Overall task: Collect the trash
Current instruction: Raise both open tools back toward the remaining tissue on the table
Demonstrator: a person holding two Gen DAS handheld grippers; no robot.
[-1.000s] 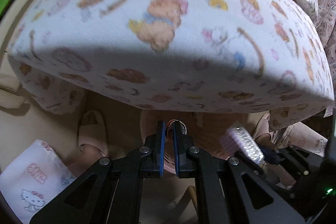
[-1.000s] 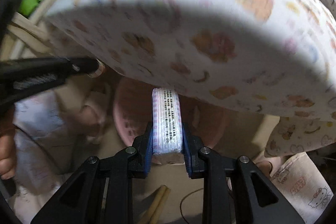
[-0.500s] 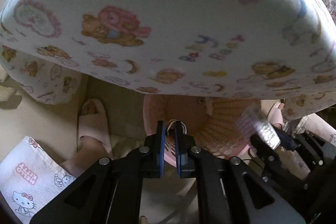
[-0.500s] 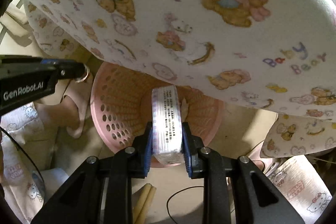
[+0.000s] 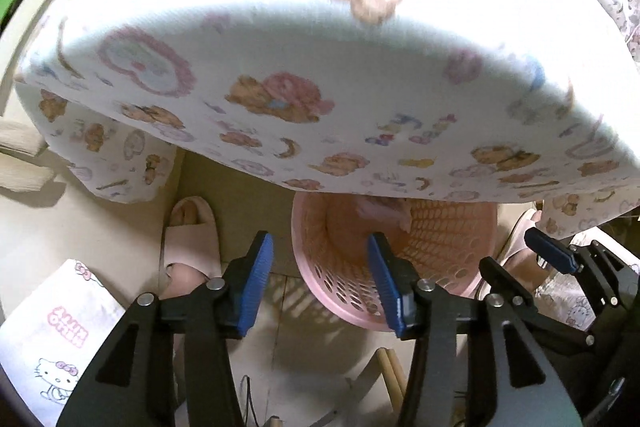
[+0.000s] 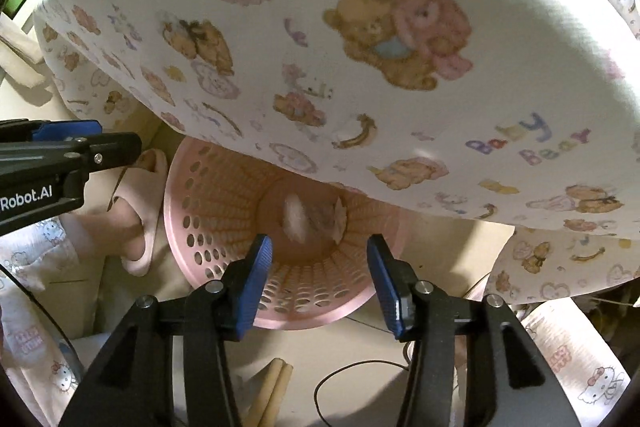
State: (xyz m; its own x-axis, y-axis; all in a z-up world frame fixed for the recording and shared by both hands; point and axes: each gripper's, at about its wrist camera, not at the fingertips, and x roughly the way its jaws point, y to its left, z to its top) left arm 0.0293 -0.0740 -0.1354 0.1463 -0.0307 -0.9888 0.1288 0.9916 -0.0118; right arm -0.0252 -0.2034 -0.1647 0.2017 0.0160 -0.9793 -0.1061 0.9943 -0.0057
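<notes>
Two pieces of trash [image 6: 298,217] lie at the bottom of the pink perforated basket [image 6: 208,227], which stands on the floor partly under the edge of the bear-print mattress [image 6: 360,47]. I see my left hand-held gripper [image 5: 320,277] and right hand-held gripper [image 6: 318,277] both spread wide and empty over the basket rim. A pink slipper [image 5: 192,239] lies beside the basket.

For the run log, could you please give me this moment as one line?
left gripper: jaws open, empty | right gripper: jaws open, empty | trash: in pink basket | basket: on floor under bed edge
</notes>
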